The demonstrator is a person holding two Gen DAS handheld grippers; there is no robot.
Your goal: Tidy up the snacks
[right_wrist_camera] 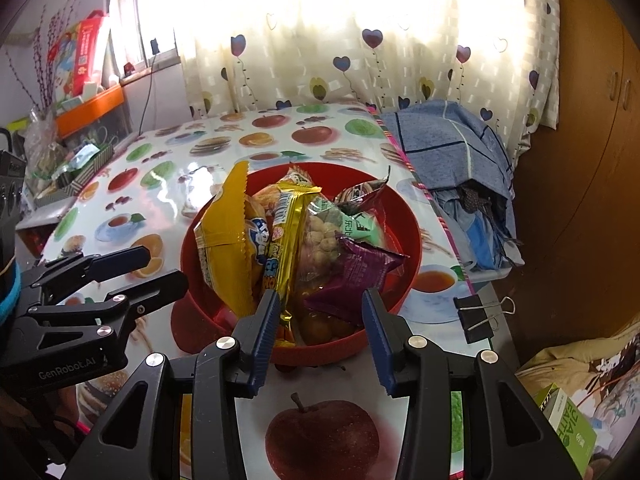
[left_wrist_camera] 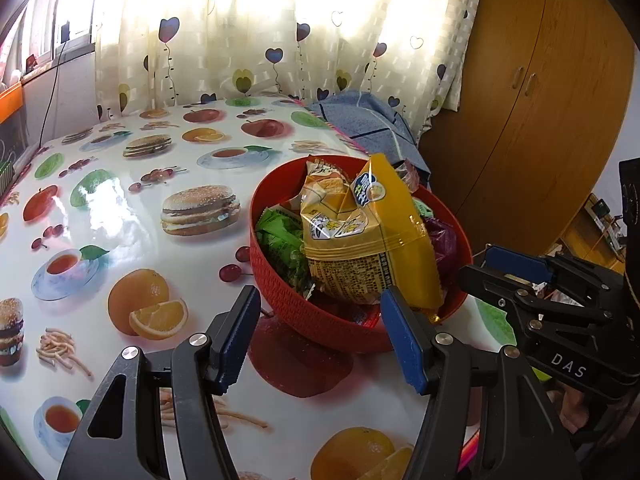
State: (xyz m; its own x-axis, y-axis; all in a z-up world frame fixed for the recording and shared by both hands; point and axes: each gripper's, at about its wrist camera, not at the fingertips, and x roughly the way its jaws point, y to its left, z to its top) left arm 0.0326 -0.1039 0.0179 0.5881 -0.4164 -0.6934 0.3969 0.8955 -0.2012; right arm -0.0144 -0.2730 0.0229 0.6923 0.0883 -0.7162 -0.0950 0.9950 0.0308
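Snacks point(right_wrist_camera: 296, 240) filled red bowl point(right_wrist_camera: 404, 280), centre frame; table point(left_wrist_camera: 120, 208) bare of loose packets; both hand-held grippers point(left_wrist_camera: 320, 340) point(right_wrist_camera: 320, 332) gaped empty; task judged near-complete.

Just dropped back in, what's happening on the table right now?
A person holds two handheld grippers in front of a red round plastic bowl standing on the fruit-and-burger printed tablecloth. The bowl is piled with snack packets, among them a large yellow bag, a green packet and a purple packet. The left gripper and the right gripper both hover at the bowl's near rim, jaws open, holding nothing.
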